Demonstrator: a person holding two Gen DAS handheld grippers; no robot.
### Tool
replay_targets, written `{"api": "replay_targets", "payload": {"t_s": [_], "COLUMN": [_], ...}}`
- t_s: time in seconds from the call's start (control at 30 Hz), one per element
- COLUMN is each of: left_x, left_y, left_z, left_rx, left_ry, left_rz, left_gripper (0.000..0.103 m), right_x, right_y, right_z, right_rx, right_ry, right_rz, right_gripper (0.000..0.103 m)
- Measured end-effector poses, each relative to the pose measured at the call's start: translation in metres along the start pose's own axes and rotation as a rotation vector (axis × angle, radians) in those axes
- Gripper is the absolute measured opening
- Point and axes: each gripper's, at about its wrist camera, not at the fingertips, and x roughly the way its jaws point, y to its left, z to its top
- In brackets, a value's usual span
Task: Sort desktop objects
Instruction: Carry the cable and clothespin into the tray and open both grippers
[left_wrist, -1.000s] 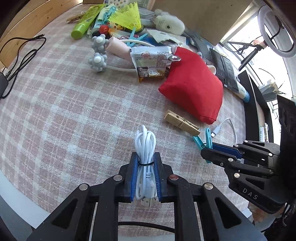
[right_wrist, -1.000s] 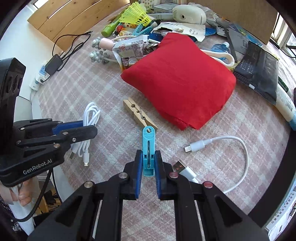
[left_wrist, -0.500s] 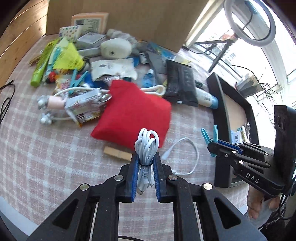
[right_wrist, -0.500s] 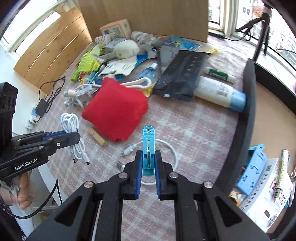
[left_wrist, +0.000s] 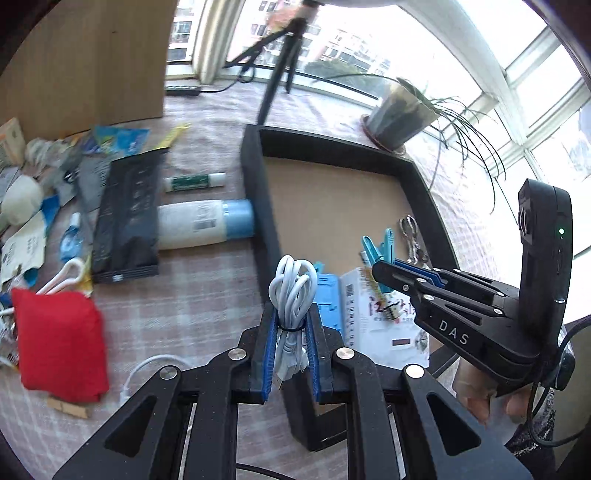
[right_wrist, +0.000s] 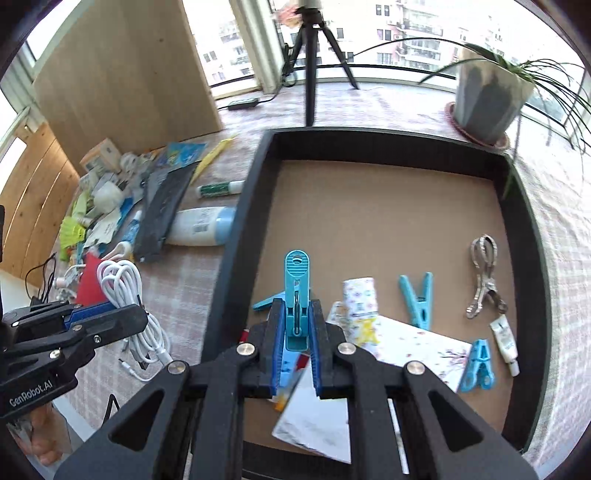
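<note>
My left gripper (left_wrist: 291, 354) sits at the bottom centre of its own view, its blue pads pinching a bundled white cable (left_wrist: 291, 295) that stands upright between them, a black tie around its waist. Behind it, in the middle of the frame, is the near wall of the black tray (left_wrist: 258, 206). My right gripper (right_wrist: 297, 350) is likewise low in the centre of its view, pads pressed on a blue clothespin (right_wrist: 296, 291) that points up the frame, above the tray's brown floor. In that view two more blue pegs (right_wrist: 417, 299), metal clips (right_wrist: 484, 277), a small tube (right_wrist: 504, 339) and a booklet (right_wrist: 406, 347) lie in the tray's lower right part. At left of the left view, the red pouch (left_wrist: 59, 343), a white bottle (left_wrist: 199, 223) touching the tray wall, and a black packet (left_wrist: 125, 218) rest on the checked cloth (left_wrist: 192, 295).
</note>
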Motion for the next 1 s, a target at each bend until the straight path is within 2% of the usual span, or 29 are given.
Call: {"api": "replay_targets", "payload": {"t_s": [0.2, 0.47, 0.5, 0.53, 0.57, 0.63, 0.83, 1.0], "left_x": [0.028, 0.046, 0.045, 0.046, 0.045, 0.039, 0.028, 0.019], "left_y": [-0.052, -0.086, -0.089, -0.091, -0.092, -0.094, -0.080, -0.058], "left_z": [0.013, 0.015, 0.015, 0.015, 0.014, 0.013, 0.015, 0.013], "left_rx": [0.091, 0.168, 0.177, 0.187, 0.199, 0.214, 0.199, 0.168], "left_ry": [0.040, 0.072, 0.078, 0.087, 0.087, 0.055, 0.040, 0.024], "left_rz": [-0.026, -0.040, -0.046, -0.048, -0.044, -0.017, 0.000, 0.029], "left_gripper": [0.014, 0.014, 0.020, 0.036, 0.043, 0.043, 0.043, 0.043], "right_x": [-0.003, -0.004, -0.004, -0.005, -0.006, -0.010, -0.018, -0.019], "right_y": [-0.052, -0.087, -0.087, -0.087, -0.087, -0.087, -0.083, -0.063], "right_z": [-0.005, -0.014, -0.014, -0.015, -0.015, -0.015, -0.010, -0.005], "right_rx": [0.111, 0.193, 0.193, 0.191, 0.193, 0.197, 0.224, 0.189], "right_ry": [-0.015, -0.011, -0.012, -0.010, -0.012, -0.030, -0.043, -0.048], "right_rz": [-0.053, -0.082, -0.076, -0.074, -0.084, -0.100, -0.069, -0.046], "right_gripper": [0.012, 0.013, 0.013, 0.017, 0.027, 0.037, 0.038, 0.041]}}
